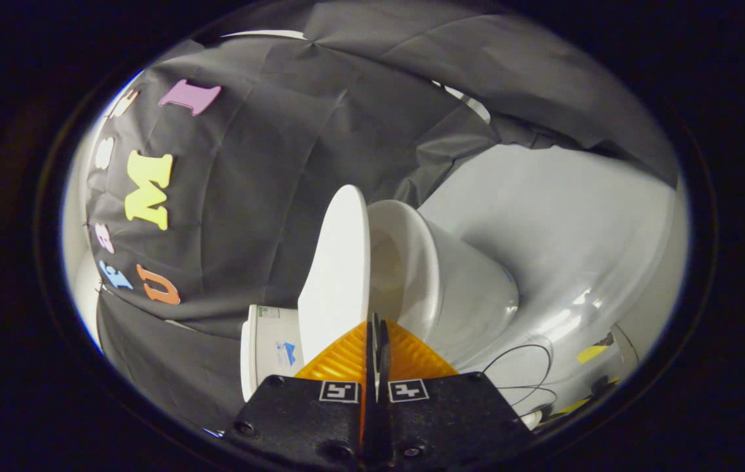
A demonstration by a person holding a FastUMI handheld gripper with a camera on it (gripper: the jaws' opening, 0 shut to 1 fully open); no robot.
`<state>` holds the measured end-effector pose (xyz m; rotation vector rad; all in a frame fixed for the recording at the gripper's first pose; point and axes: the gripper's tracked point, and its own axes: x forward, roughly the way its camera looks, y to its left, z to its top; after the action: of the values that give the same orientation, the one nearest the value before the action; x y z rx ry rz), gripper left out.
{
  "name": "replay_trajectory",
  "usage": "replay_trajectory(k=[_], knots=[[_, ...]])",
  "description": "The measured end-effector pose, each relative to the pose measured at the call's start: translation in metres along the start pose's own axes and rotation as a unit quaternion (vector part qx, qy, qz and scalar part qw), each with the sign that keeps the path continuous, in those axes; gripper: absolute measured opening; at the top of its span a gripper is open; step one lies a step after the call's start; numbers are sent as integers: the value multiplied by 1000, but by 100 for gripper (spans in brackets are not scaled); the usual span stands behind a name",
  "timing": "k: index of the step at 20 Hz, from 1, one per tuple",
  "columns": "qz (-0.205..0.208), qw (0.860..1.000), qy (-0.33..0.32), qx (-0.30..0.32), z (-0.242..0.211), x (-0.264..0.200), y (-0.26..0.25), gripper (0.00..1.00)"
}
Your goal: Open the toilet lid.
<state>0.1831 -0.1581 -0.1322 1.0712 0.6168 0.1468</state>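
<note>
Toilet lid is swung up off the bowl, standing near edge-on just ahead of my gripper, hinge side toward the tank. My orange fingers are pressed together with nothing between them; I read that as pushing with the closed tips rather than pinching, since a lid edge is easier to lever than grip. Can't tell if the tips touch the lid. Looks mostly open.
</note>
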Motion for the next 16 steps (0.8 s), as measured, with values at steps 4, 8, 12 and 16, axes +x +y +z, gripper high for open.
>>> replay_trajectory(k=[4, 8, 12, 16], knots=[[-14, 999, -13, -36, -1, -8, 20, 4], [-15, 998, -23, -56, -2, -17, 43, 4], [-17, 996, -33, -76, -3, -23, 61, 4], [-21, 994, -42, -98, -6, -29, 80, 4]])
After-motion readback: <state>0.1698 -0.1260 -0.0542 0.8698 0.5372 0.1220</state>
